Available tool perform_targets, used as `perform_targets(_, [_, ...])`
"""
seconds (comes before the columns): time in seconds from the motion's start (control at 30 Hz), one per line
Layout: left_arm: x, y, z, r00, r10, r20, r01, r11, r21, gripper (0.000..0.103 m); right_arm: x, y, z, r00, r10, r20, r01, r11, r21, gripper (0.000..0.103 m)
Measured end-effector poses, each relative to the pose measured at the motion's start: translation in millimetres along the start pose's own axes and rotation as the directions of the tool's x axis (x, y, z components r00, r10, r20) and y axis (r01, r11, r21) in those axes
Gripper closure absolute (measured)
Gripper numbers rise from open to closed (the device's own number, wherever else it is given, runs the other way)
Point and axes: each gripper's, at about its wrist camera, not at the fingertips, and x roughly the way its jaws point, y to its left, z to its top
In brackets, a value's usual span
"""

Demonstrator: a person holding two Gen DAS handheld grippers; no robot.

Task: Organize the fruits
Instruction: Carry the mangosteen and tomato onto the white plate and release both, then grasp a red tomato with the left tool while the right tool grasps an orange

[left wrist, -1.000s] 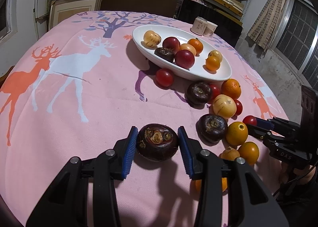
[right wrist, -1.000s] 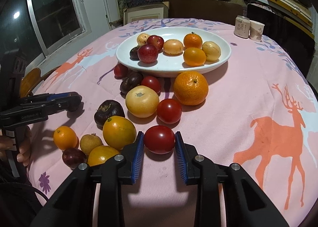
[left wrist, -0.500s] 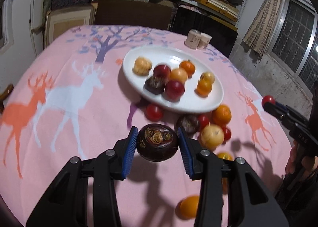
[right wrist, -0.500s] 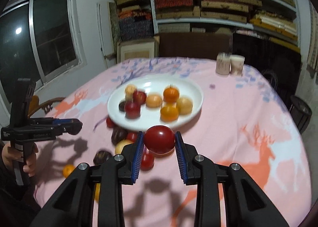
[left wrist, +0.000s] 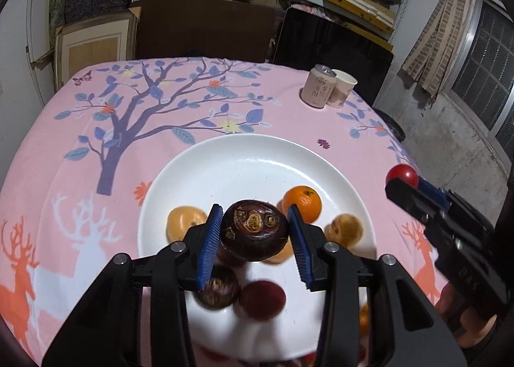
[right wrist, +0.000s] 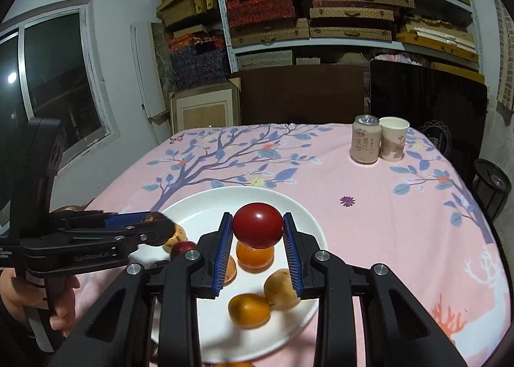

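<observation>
The left gripper (left wrist: pixel 255 240) is clamped on a dark purple-brown round fruit (left wrist: pixel 254 231) with a tan, scarred top, and holds it in the air above the wide white ceramic plate (left wrist: pixel 244 161). The right gripper (right wrist: pixel 257 251) is closed tight on a glossy red round fruit (right wrist: pixel 258 229), also lifted clear above the plate, toward its right side.

On the plate lie a small orange mandarin (left wrist: pixel 302 204) right of centre, a yellow-brown fruit (left wrist: pixel 184 226) on its left part, another tan fruit (left wrist: pixel 345 229) at its right rim, and a second dark fruit (left wrist: pixel 219 290) with a blurred dark red one (left wrist: pixel 262 300) on its near side.

The plate rests on a worktop covered by a pink cloth (left wrist: pixel 64 174) printed with a blue tree and deer. Beyond the plate, at the cloth's far right corner, a pale drink can (right wrist: pixel 365 143) stands just beside a paper cup (right wrist: pixel 394 139).

A hand (right wrist: pixel 61 299) grips the left tool's handle.
</observation>
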Motion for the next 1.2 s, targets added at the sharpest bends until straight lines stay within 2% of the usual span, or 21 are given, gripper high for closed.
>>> perform_targets(0.17, [39.5,4.5,8.7,0.998,0.019,-0.055,-0.020,1.000,-0.010,0.062,25.1,-5.7,-8.0,0.999,0.000,-0.037,0.000,1.000,-0.003,0.071])
perform_targets(0.33, [56.8,7.3,11.1,0.997,0.038,-0.064,-0.039,0.999,-0.014,0.061,41.1,-7.8,-13.7,0.998,0.008,-0.062,-0.009,1.000,-0.013,0.071])
perform_targets(0.37, [56.2,7.6,11.4,0.998,0.039,-0.057,-0.040,0.999,-0.022,0.051,43.5,-7.5,-15.2,0.997,0.025,-0.073,-0.026,1.000,-0.018,0.069])
perform_targets(0.4, [55.1,9.0,11.7,0.998,0.035,-0.048,-0.037,0.999,-0.033,0.044,44.0,-7.2,-16.8,0.996,0.028,-0.080,-0.030,0.999,-0.019,0.053])
perform_targets(0.43, [51.2,10.4,11.6,0.999,0.038,-0.031,-0.039,0.998,-0.042,0.035,40.9,-7.3,-18.1,0.997,0.023,-0.068,-0.024,1.000,-0.017,0.043])
perform_targets(0.57, [27.0,13.1,5.8,0.999,0.032,0.011,-0.031,0.998,-0.046,0.033,22.9,-9.3,-19.8,0.999,-0.002,-0.037,0.002,1.000,-0.009,0.043])
perform_targets(0.7, [-13.7,17.9,-24.3,1.000,-0.001,0.030,0.001,1.000,-0.009,0.032,-6.5,-10.8,-24.8,0.999,0.025,-0.037,-0.024,1.000,0.008,0.043])
perform_targets(0.8, [-39.5,20.7,-60.8,1.000,0.013,0.028,-0.015,0.997,0.078,0.028,-26.7,-8.1,-32.8,0.998,0.040,-0.047,-0.040,0.999,0.002,0.043])
perform_targets(0.87, [-49.2,22.1,-89.4,0.998,0.054,0.015,-0.056,0.987,0.154,0.025,-38.9,-4.4,-44.1,0.997,0.045,-0.055,-0.046,0.999,-0.006,0.043])
perform_targets(1.0, [-46.4,22.4,-129.6,0.989,0.148,-0.005,-0.141,0.950,0.277,0.025,-51.1,-0.2,-63.3,0.997,0.039,-0.065,-0.039,0.999,-0.006,0.043])
perform_targets(1.03, [-42.8,23.1,-134.0,0.986,0.166,-0.004,-0.157,0.944,0.291,0.030,-53.3,0.1,-67.4,0.997,0.038,-0.063,-0.038,0.999,-0.003,0.043])
perform_targets(1.1, [-33.6,24.2,-134.0,0.986,0.168,-0.017,-0.155,0.943,0.294,0.038,-55.5,-0.5,-73.1,0.997,0.026,-0.068,-0.026,1.000,0.003,0.043])
perform_targets(1.2, [-22.8,24.3,-130.5,0.992,0.124,-0.035,-0.109,0.953,0.281,0.039,-59.6,-4.3,-77.0,0.997,0.012,-0.070,-0.011,1.000,0.016,0.043])
